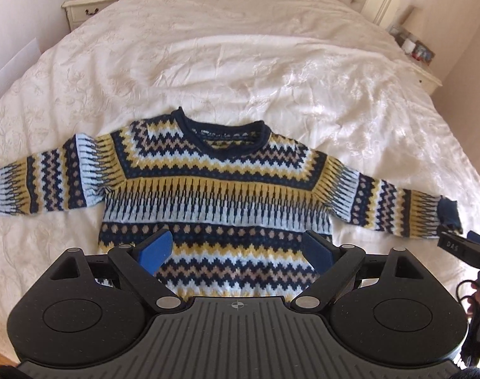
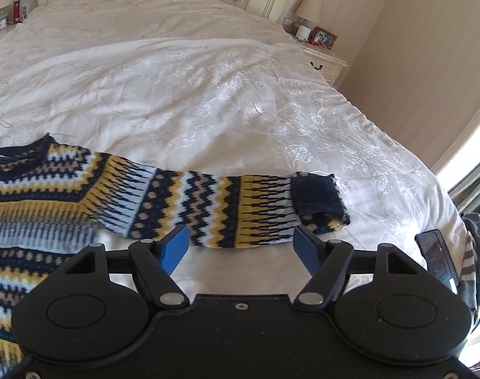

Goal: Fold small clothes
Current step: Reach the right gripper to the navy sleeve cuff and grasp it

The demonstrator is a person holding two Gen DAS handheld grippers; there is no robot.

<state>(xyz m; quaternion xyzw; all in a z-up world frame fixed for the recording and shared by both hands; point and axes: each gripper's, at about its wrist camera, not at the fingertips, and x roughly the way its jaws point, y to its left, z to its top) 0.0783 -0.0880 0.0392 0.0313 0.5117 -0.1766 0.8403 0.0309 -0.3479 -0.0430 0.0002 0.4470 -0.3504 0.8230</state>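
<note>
The left gripper (image 1: 237,252) hangs with its blue fingers (image 1: 156,251) spread wide apart over the lower body of the patterned sweater (image 1: 214,189), holding nothing. The right gripper (image 2: 241,248) is likewise wide open and empty, just short of the sweater's sleeve (image 2: 227,208) and its dark cuff (image 2: 317,197). The sweater lies flat, front up, arms outstretched, on the white bed cover (image 1: 240,63), with a nightstand (image 2: 327,61) beyond.

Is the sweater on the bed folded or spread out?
Spread out. The sweater lies flat on the bed, both sleeves stretched sideways; only the right cuff is turned back.
</note>
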